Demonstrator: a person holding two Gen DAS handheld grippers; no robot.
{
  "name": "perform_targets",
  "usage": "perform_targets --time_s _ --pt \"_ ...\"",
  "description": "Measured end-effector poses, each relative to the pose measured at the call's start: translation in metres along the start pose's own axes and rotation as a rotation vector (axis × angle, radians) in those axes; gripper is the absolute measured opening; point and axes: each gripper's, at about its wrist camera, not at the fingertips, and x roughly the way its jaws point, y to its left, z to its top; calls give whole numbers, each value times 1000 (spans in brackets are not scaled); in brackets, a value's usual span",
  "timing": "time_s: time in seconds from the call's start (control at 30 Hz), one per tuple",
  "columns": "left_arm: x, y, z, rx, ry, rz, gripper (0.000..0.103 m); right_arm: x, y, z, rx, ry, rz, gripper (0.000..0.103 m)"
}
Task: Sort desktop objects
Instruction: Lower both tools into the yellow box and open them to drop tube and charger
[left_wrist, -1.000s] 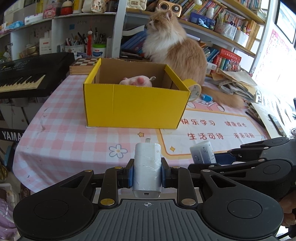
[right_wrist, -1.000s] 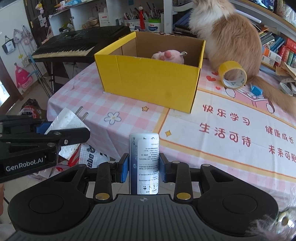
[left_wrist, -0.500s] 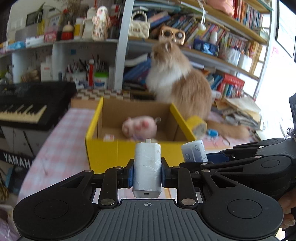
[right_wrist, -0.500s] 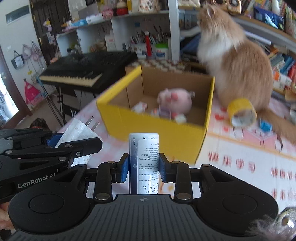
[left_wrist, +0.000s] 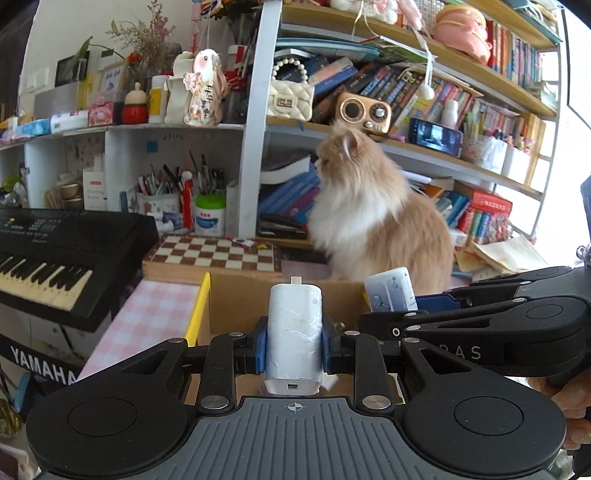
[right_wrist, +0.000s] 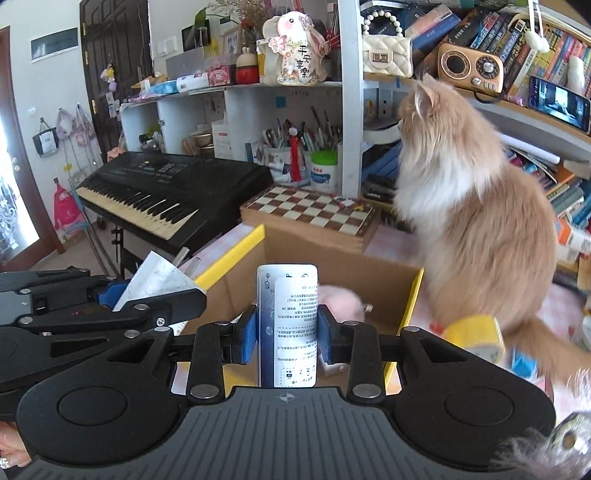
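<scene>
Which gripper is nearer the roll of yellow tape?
Right. The right gripper, holding a small white bottle, has the tape just off its right side; the left gripper is beyond, on the far side.

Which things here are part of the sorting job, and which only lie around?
Job: white charger in left gripper; white bottle in right gripper; yellow box; pink plush toy.
Lying about: cat; keyboard; chessboard; tape roll.

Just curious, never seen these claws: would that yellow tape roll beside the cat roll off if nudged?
Probably. The tape roll is round and seems to stand on edge, so a nudge could roll it. It looks light. The cat beside it might block it.
</scene>
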Motion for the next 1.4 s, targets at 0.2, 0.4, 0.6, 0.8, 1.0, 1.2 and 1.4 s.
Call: perform_targets --time_s 0.2,0.4,0.6,0.8,1.0,1.2,1.4 --pt "37 2 3 -2 47 29 25 37 -19 9 -20 39 -12 30" --pt "71 4 -7 5 135 63 25 77 -29 -1 -51 133 -8 30" --pt "95 5 -22 16 231 76 25 108 -34 -17 -98 235 9 30" --pt "110 8 -31 29 287 92 25 127 -27 -27 -231 298 30 31" --pt "118 7 -31 33 302 106 25 143 -22 -30 -277 345 60 31" --pt "123 8 -33 19 321 116 28 147 -24 -28 -270 369 66 31" --pt "111 10 -26 0 268 127 56 141 -27 -27 -242 323 50 32"
